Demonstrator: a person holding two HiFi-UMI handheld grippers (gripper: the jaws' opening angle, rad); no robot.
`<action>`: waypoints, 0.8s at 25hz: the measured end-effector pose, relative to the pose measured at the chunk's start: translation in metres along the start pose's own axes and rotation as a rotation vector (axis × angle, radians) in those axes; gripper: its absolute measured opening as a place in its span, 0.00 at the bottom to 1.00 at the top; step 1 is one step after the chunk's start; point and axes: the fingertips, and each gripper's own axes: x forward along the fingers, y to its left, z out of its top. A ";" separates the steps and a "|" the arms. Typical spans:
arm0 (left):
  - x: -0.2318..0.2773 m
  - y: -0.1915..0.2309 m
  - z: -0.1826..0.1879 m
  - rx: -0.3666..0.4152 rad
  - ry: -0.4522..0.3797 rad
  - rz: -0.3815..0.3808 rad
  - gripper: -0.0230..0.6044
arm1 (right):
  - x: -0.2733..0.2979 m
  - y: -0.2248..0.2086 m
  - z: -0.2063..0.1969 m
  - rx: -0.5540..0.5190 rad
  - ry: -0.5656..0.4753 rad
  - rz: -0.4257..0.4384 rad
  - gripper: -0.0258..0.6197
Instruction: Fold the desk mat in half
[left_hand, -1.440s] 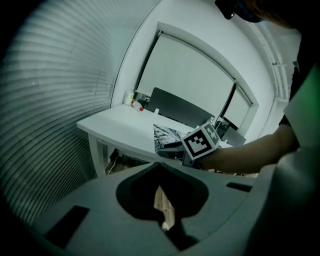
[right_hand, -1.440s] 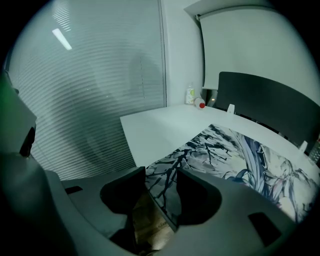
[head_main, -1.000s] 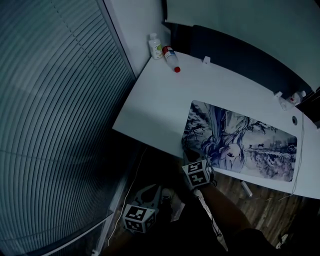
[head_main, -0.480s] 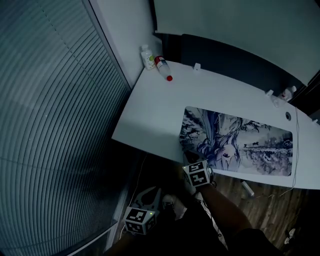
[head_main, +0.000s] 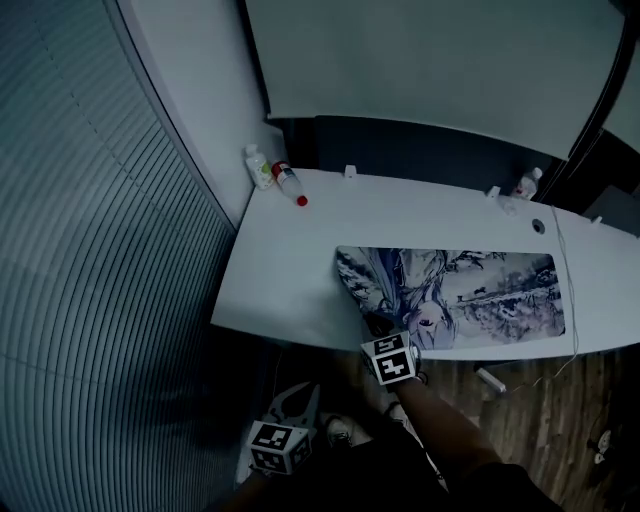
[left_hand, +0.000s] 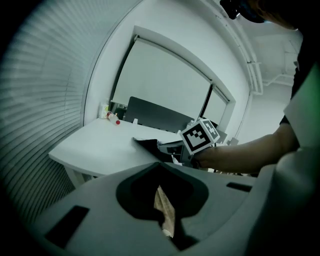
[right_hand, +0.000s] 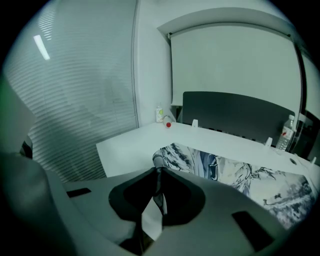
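right gripper (head_main: 380, 330), jaws just closing, pinches the nearest corner of the blue-printed rectangular desk mat (head_main: 480, 290); left gripper (head_main: 296, 402) hangs below it, closed and empty.

Right gripper raises the mat's corner

The right gripper (head_main: 380, 328) has just been closing its jaws on the near left corner of the desk mat (head_main: 470, 295). It has risen, so the corner now curls up off the desk (head_main: 285, 280), showing its dark underside. The head view has tipped upward, showing more wall.
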 end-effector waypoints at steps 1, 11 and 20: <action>0.002 -0.002 0.003 0.011 -0.001 -0.013 0.05 | -0.003 -0.004 0.002 0.010 -0.008 -0.012 0.11; 0.020 -0.024 0.016 0.086 0.003 -0.126 0.04 | -0.035 -0.043 0.000 0.092 -0.046 -0.132 0.11; 0.031 -0.040 0.014 0.121 0.026 -0.212 0.05 | -0.053 -0.069 -0.018 0.171 -0.036 -0.218 0.11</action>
